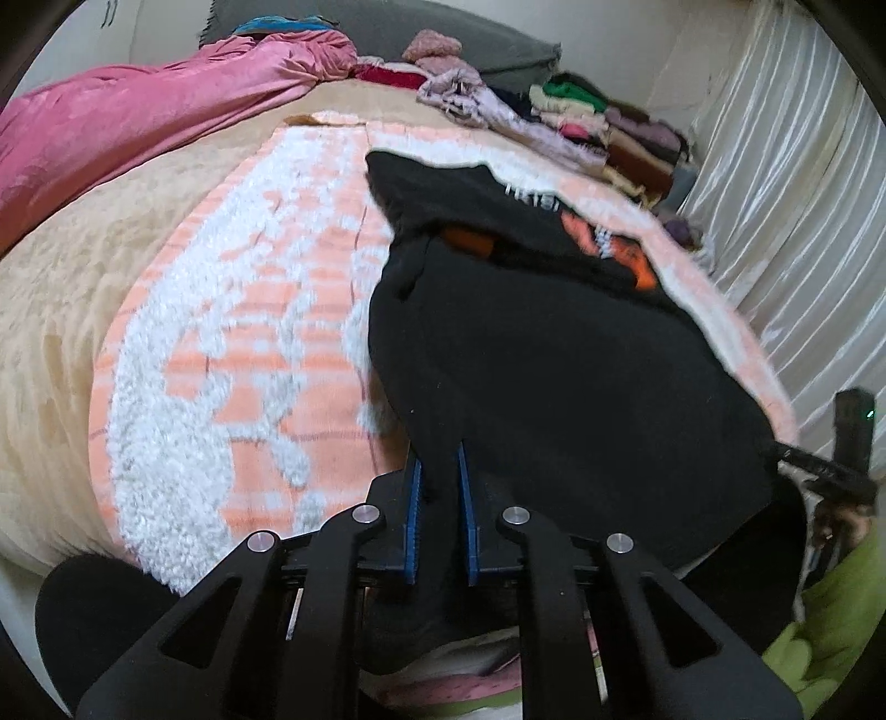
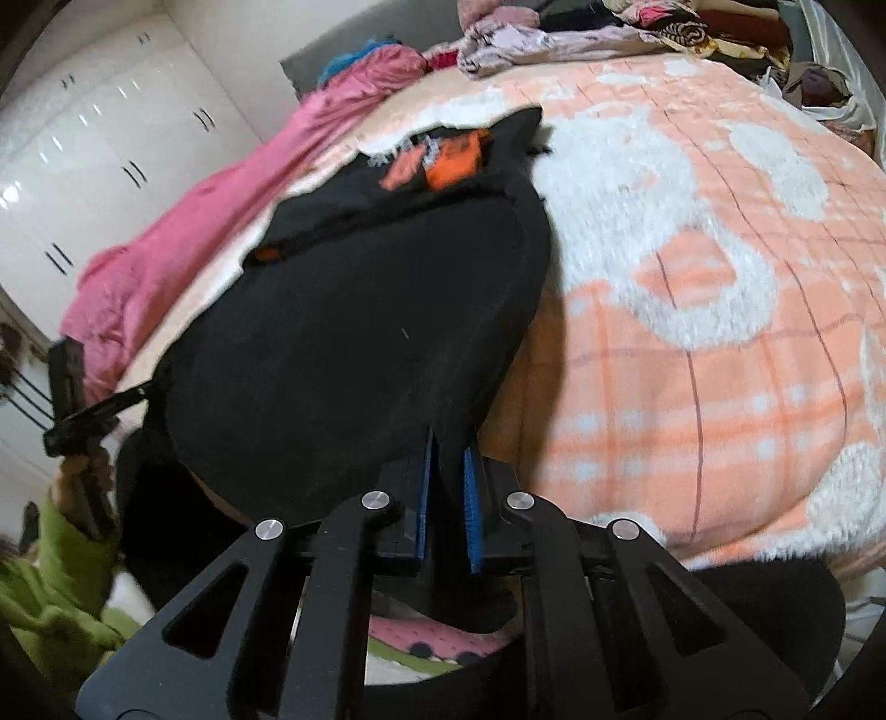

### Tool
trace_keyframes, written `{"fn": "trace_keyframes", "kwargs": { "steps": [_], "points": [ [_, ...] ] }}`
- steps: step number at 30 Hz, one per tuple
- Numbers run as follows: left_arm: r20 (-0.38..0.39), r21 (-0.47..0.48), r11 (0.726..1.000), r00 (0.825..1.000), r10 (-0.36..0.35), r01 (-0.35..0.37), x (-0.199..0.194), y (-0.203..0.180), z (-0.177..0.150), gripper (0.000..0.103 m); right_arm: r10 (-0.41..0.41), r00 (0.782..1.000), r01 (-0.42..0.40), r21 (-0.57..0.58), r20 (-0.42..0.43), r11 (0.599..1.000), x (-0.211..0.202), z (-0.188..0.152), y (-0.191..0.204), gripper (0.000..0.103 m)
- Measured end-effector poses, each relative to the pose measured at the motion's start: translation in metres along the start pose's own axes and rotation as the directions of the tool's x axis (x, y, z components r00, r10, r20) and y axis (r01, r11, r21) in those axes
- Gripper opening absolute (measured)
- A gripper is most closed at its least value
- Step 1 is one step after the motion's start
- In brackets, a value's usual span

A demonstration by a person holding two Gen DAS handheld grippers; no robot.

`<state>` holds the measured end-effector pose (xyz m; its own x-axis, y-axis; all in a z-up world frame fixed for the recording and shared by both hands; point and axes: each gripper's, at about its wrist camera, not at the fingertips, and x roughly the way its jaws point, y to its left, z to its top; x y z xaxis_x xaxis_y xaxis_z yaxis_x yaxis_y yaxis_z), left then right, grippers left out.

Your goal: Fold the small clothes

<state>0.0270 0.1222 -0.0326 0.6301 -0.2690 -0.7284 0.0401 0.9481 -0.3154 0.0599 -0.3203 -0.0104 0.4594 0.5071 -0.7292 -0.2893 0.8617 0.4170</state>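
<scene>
Bedroom setting: a bed (image 1: 66,310) under a beige cover, overlaid with an orange-and-white fleece blanket (image 1: 232,354) that serves as the working surface.

Left wrist view, left to right:
- Pink velvet quilt (image 1: 127,122), bunched along the far left edge of the bed.
- Grey headboard (image 1: 387,27) at the far end.
- Left gripper (image 1: 440,471), jaws pinching the near hem of a black garment (image 1: 554,354); blue pads sit close on either side of a fold of cloth.
- Black garment, lying on the right half of the blanket, near edge lifted off it, with orange and white print (image 1: 614,243) showing at the far end.
- Stack of folded clothes (image 1: 598,127) at the far right corner of the bed, with loose lilac cloth (image 1: 476,99) beside it.
- White curtain (image 1: 792,183) along the right side.
- Right gripper (image 1: 819,471) at the right edge, holding the garment's other near corner.

Right wrist view, left to right:
- White glossy wardrobe (image 2: 94,149) with dark handles.
- Green sleeve (image 2: 50,587) of the person, lower left.
- Left gripper, far left, at the garment's corner.
- Right gripper, bottom centre, jaws nearly together and pinching the garment's near hem.
- Fleece blanket, bare to the right of the garment.
</scene>
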Motion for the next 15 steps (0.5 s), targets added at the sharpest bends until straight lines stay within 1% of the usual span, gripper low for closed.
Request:
{"fn": "trace_keyframes", "kwargs": {
  "steps": [2,5,8,11,15],
  "points": [
    [0.020,-0.014,1.000,1.000,-0.024,0.025,-0.003,0.001,0.009,0.011,0.035,0.999,-0.035,-0.008,0.031,0.999,-0.005,0.011,0.003,0.005],
    [0.046,-0.029,0.998,0.998,-0.052,0.053,-0.004,0.001,0.027,0.011,0.053,0.996,-0.051,-0.025,0.069,0.998,-0.010,0.031,0.007,0.005],
    [0.080,-0.045,0.997,0.995,-0.067,0.070,-0.002,0.001,0.048,0.011,0.050,0.992,-0.045,-0.047,0.116,0.998,-0.010,0.057,0.009,0.005],
    [0.107,-0.069,0.994,0.992,-0.073,0.081,0.005,0.003,0.072,0.011,0.047,0.986,-0.040,-0.043,0.158,0.998,-0.009,0.084,0.006,0.005],
    [0.134,-0.108,0.990,0.988,-0.075,0.090,0.015,0.008,0.097,0.011,0.043,0.982,-0.037,-0.039,0.184,0.999,-0.001,0.108,0.002,0.005]
  ]
}}
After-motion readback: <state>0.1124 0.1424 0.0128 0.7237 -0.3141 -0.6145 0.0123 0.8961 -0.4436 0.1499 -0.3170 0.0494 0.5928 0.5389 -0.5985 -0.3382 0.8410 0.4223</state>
